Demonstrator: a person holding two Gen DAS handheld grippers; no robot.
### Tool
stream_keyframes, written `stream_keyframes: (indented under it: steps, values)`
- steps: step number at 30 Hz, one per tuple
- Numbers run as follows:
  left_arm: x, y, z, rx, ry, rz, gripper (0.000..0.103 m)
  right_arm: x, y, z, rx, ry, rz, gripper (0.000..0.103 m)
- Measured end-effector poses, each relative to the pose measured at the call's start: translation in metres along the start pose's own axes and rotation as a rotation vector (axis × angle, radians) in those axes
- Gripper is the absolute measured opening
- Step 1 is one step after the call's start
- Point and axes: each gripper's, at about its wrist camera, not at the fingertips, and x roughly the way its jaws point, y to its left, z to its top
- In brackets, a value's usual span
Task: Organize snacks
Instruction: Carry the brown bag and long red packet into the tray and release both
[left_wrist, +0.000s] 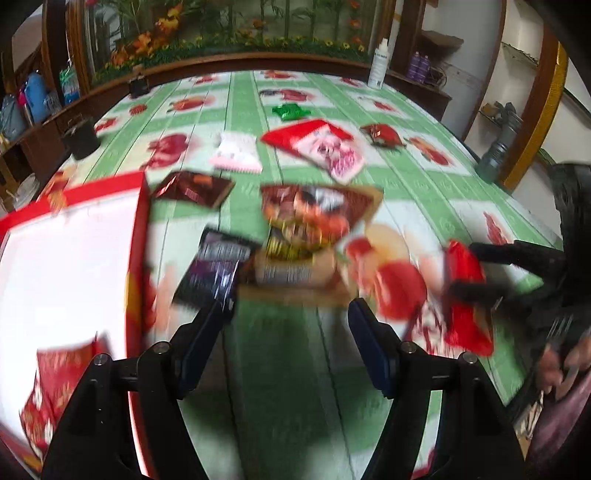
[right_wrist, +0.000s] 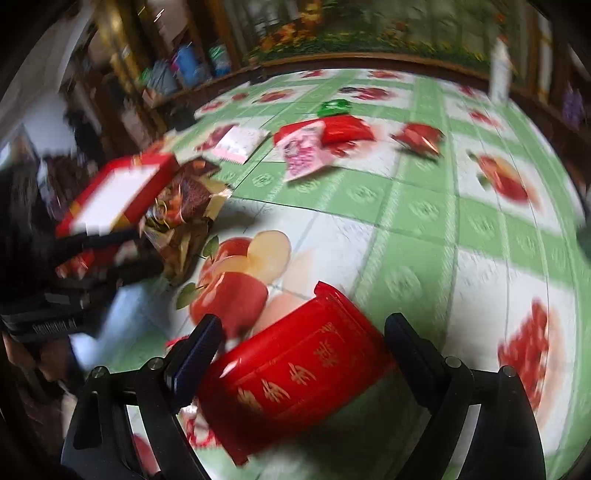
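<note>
My right gripper (right_wrist: 303, 328) is closed on a red snack packet with gold lettering (right_wrist: 295, 373), held above the tablecloth; the packet (left_wrist: 467, 295) and the gripper's black fingers (left_wrist: 480, 267) also show at the right of the left wrist view. My left gripper (left_wrist: 291, 314) is open and empty above the table, near a dark purple packet (left_wrist: 212, 269) and a brown box of snacks (left_wrist: 306, 236). A red-rimmed white box (left_wrist: 70, 266) lies at left, with a red packet (left_wrist: 55, 387) inside. The frames are motion-blurred.
Further back lie a pink-white packet (left_wrist: 236, 151), a red-and-pink bag (left_wrist: 317, 144), a small red packet (left_wrist: 382, 134), a green packet (left_wrist: 290, 110) and a brown packet (left_wrist: 192, 190). A white bottle (left_wrist: 378, 64) and black cups (left_wrist: 81, 138) stand near the table's edges.
</note>
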Motion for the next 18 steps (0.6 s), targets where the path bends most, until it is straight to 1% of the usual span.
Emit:
stream_keyframes:
  steps: [3,5,7,10,12,14,16,18]
  values:
    - [-0.012,0.003,-0.005,-0.008,-0.016,0.015,0.071,-0.016,-0.024,-0.007,0.184,0.002,0.042,0.091]
    - [-0.025,0.005,-0.005,0.003,-0.061,0.047,0.071,-0.024,-0.037,-0.011,0.298,0.01,0.024,0.091]
    - [-0.033,0.006,-0.003,0.009,-0.089,0.076,0.071,-0.03,-0.042,-0.013,0.364,0.025,0.009,0.091]
    - [-0.04,0.005,-0.003,0.04,-0.125,0.127,0.071,-0.033,-0.042,-0.018,0.43,0.069,0.001,0.091]
    - [-0.04,0.003,-0.005,0.062,-0.135,0.162,0.071,-0.033,-0.038,-0.021,0.479,0.105,0.005,0.091]
    - [-0.038,0.003,-0.007,0.072,-0.131,0.165,0.071,-0.029,-0.03,-0.021,0.507,0.144,0.019,0.091]
    - [-0.036,0.002,-0.007,0.077,-0.128,0.161,0.071,-0.023,-0.023,-0.019,0.533,0.151,0.033,0.091]
    - [-0.035,0.004,-0.004,0.079,-0.132,0.162,0.071,-0.017,-0.012,-0.012,0.517,0.144,-0.027,0.092]
